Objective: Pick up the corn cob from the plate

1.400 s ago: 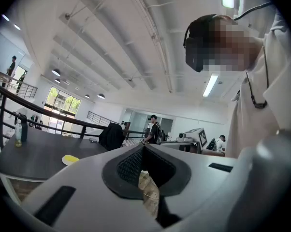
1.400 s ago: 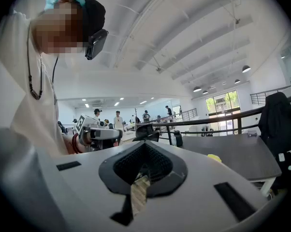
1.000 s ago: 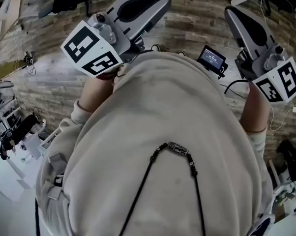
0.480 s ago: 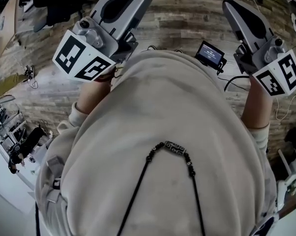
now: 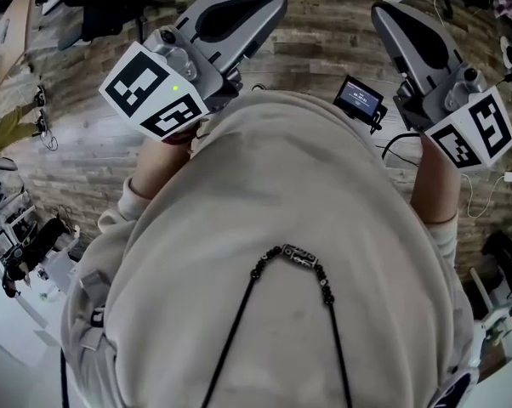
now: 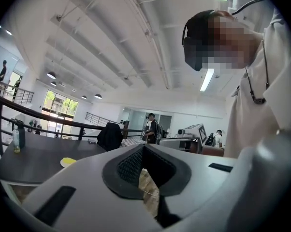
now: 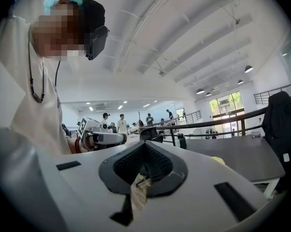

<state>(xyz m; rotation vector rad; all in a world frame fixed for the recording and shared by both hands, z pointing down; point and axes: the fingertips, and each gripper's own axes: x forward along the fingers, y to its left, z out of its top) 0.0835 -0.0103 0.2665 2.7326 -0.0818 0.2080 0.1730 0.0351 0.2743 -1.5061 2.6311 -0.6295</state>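
Plainly, both pairs of jaws are pressed together with nothing between them. At the left gripper [image 6: 144, 147] only a strip of floor [image 6: 148, 187] is seen through the pad hollow behind the closed tips, and the right gripper [image 7: 145, 144] is closed in the same way. Both grippers are held up beside the chest of the person [image 5: 290, 228], pointed roughly level and away from the body. A small yellow shape, judged to be the corn cob [image 6: 68, 161], is seen on a dark table [image 6: 34, 161], well apart from either gripper; its plate cannot be made out with certainty.

Several failures can be foreseen:
- **Jaws left closed:** if the cob were approached this way, it would be shoved or rolled along rather than taken.
- **Off-centre pinch:** a round, tapered cob would likely be spun or squeezed out if it were pinched near an end.
- **Misjudged reach:** the head view is filled by the torso and the table is not shown there, so the plate could be struck or tipped.
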